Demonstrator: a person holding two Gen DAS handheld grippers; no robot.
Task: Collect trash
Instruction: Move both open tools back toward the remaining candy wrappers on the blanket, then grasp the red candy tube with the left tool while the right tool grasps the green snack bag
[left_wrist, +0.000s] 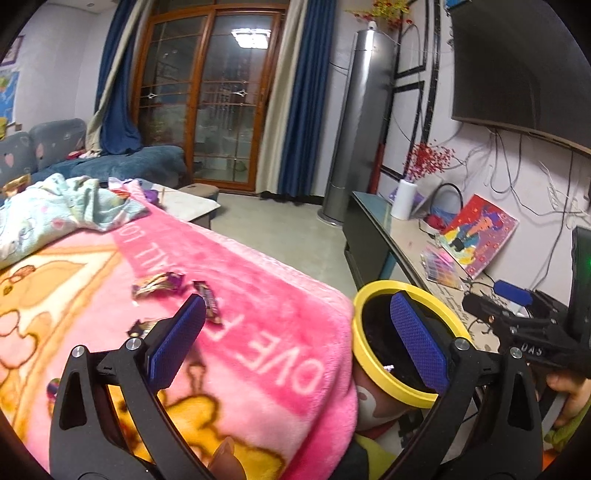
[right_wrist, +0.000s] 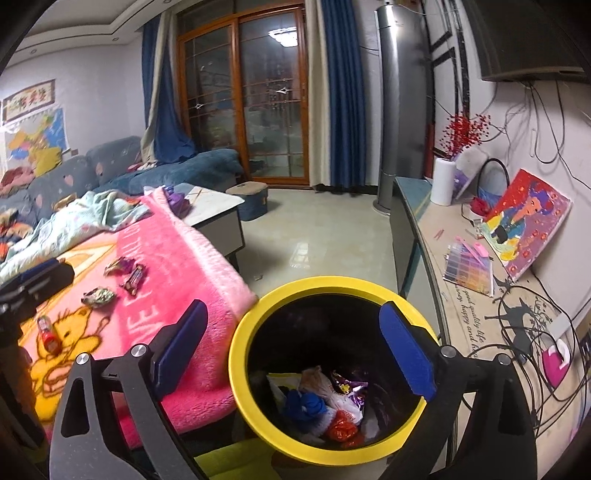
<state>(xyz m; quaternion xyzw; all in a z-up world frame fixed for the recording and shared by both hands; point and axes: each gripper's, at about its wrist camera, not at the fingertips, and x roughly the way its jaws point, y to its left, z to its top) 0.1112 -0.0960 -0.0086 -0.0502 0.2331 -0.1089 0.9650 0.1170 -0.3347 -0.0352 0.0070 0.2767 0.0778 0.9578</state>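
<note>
Both grippers have jaws spread wide, nothing between the pads. Right gripper (right_wrist: 291, 347) hangs over the mouth of the bin (right_wrist: 240, 354) — yellow rim, black inside, standing on the floor just beside the edge of the pink blanket (right_wrist: 192, 266). Bin already holds a heap of trash (right_wrist: 325, 402): crumpled wrappers, something blue, something red, a white bag. In the right wrist view the bin fills the 6 o'clock area, with the blanket from 8 to 10 o'clock. Left gripper (left_wrist: 295, 339) sits over the blanket's near edge, left finger above the pink fabric, right finger in front of the bin's rim (left_wrist: 369, 295), which shows at 4 o'clock in the left wrist view. Loose trash on the blanket: a purple-and-gold wrapper (left_wrist: 157, 284), a small dark candy bar (left_wrist: 208, 304) just beside it at its 4 o'clock, and a crumpled wrapper (left_wrist: 142, 326) partly hidden behind the left finger. The right wrist view shows the same three — wrapper (right_wrist: 118, 266), bar (right_wrist: 133, 281), crumpled one (right_wrist: 98, 296) — plus a small red bottle (right_wrist: 49, 334) lying on the bear print at 8 o'clock. A pale blue quilt (left_wrist: 55, 210) is bunched at the blanket's far end. Long cabinet (right_wrist: 436, 266) runs along the wall at 3 o'clock with a painting (right_wrist: 528, 221) leaning on it.
</note>
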